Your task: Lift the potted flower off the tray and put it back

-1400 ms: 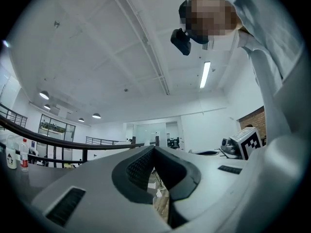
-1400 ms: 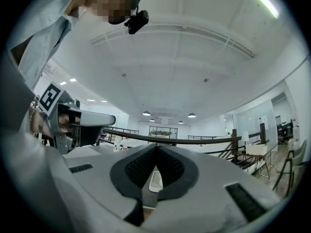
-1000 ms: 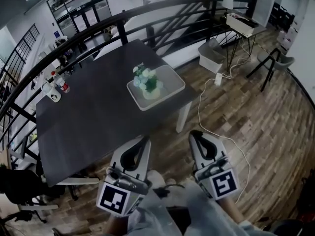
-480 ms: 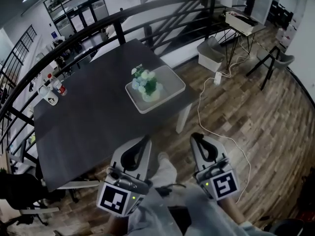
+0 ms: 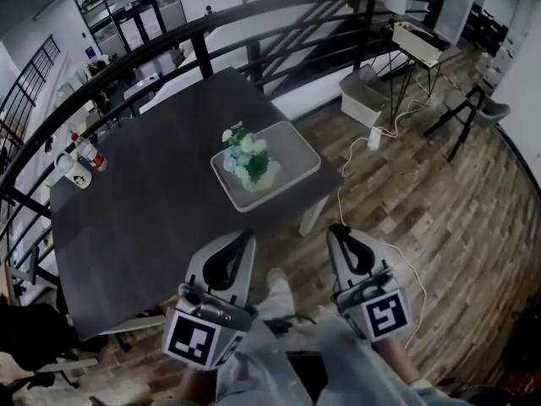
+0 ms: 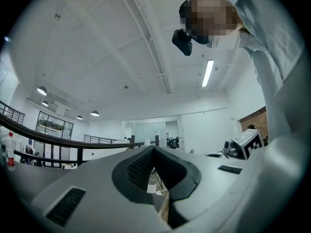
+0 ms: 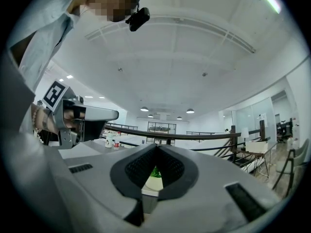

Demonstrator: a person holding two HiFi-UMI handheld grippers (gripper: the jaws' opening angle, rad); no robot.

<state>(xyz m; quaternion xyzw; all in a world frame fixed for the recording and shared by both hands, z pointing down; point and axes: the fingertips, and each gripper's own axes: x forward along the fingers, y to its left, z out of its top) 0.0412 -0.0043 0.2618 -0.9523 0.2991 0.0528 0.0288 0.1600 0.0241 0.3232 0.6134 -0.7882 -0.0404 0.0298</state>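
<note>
Moved: table (image 5: 144,218) and tray (image 5: 296,152) sit a little lower in the head view than a second ago, nearer to both grippers; the flower has stayed on the tray.
Potted flower (image 5: 250,161): upright on the left part of the tray, just left of frame centre; white and pale-blue blooms over green leaves, in a pale pot.
Tray: pale and square with rounded corners, flat on the table near its right corner; its right half is bare.
Left gripper (image 5: 247,236): lower centre-left of the head view, over the table's near edge and well apart from the tray; jaws closed, tips meeting, nothing between them.
Right gripper (image 5: 338,229): lower centre-right, over the wooden floor (image 5: 439,227) just off the table's right corner; jaws closed tip to tip and empty — in the right gripper view the flower's green and its pale pot show far off through the gap below the tips.
Table: dark top, filling the left and centre of the frame.
Far left edge of table: two bottles (image 5: 84,150) and a mug (image 5: 71,172).
Behind: a black railing (image 5: 169,45) curves across the top — beyond it, glass doors and desks.
</note>
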